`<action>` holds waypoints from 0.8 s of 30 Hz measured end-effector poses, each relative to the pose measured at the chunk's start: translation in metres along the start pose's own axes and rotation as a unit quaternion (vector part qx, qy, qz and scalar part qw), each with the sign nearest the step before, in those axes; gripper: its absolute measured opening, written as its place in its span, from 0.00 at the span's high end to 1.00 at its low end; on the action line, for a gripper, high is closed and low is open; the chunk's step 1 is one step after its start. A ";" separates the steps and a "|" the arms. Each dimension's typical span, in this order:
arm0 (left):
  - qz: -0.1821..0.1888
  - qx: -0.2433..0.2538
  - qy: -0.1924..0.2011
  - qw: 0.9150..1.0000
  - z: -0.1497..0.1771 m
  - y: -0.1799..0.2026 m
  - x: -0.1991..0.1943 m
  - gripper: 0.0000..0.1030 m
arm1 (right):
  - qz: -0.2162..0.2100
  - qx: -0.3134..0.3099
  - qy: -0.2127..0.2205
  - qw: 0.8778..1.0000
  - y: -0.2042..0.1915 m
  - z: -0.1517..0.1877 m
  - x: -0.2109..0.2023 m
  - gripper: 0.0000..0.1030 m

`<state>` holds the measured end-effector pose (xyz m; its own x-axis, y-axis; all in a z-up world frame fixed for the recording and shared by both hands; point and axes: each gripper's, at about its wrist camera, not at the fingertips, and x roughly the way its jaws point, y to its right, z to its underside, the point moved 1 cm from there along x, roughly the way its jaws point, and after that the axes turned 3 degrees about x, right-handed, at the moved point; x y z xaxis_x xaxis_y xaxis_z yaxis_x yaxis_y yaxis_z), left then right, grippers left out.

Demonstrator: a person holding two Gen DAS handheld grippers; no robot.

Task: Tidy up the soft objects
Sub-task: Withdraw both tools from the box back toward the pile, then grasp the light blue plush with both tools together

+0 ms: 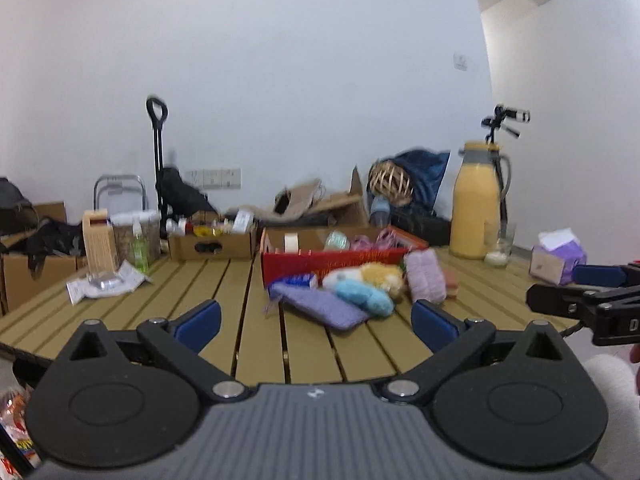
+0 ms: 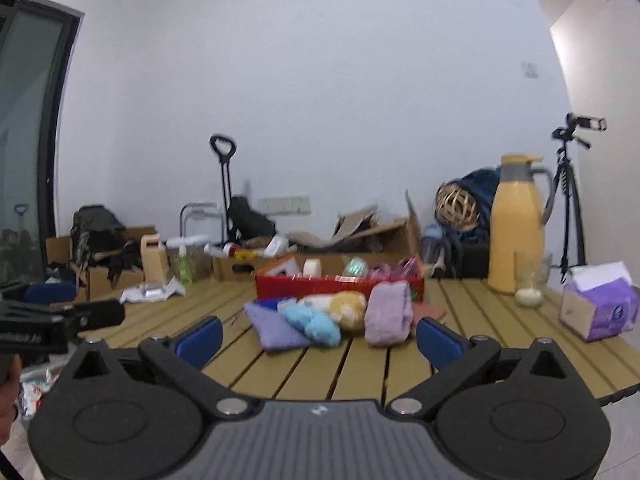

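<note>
A pile of soft things lies on the slatted wooden table (image 1: 224, 320) in front of a red box (image 1: 332, 262): a flat purple knitted cloth (image 1: 326, 308), a light blue fluffy toy (image 1: 362, 296), a yellow and white plush (image 1: 378, 274) and a rolled lilac towel (image 1: 426, 276). The same pile shows in the right wrist view: cloth (image 2: 274, 328), blue toy (image 2: 316, 322), plush (image 2: 344, 308), towel (image 2: 388, 312), red box (image 2: 320, 284). My left gripper (image 1: 316, 320) is open and empty, short of the pile. My right gripper (image 2: 320, 340) is open and empty, also short of it.
A yellow thermos (image 1: 476, 200) and a glass (image 1: 498, 250) stand at the back right, with a purple tissue pack (image 1: 558, 256) beside them. A cardboard box (image 1: 212, 240), jars and a wooden block (image 1: 98, 240) stand at the back left. The red box holds tape rolls.
</note>
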<state>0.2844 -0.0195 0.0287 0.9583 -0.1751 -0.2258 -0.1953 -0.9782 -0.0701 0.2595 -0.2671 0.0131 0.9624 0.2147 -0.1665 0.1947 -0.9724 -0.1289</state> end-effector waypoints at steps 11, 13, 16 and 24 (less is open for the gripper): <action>0.033 -0.048 -0.084 0.995 0.002 -0.010 0.141 0.31 | 0.000 0.021 -0.057 0.998 0.036 0.007 0.100 0.25; 0.052 -0.056 -0.099 0.992 -0.007 -0.012 0.175 0.37 | -0.027 0.034 -0.078 0.996 0.041 0.006 0.129 0.29; 0.081 -0.069 -0.122 0.987 -0.022 -0.015 0.227 0.41 | -0.055 0.047 -0.101 0.992 0.044 0.006 0.170 0.30; 0.163 -0.125 -0.176 0.963 -0.009 -0.018 0.311 0.67 | -0.082 0.106 -0.156 0.979 0.058 0.006 0.284 0.35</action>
<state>0.5877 -0.0577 -0.0317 0.7160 -0.4710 -0.5153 -0.3745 -0.8821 0.2859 0.5428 -0.2618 -0.0478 0.8104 0.4160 -0.4125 0.2660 -0.8886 -0.3736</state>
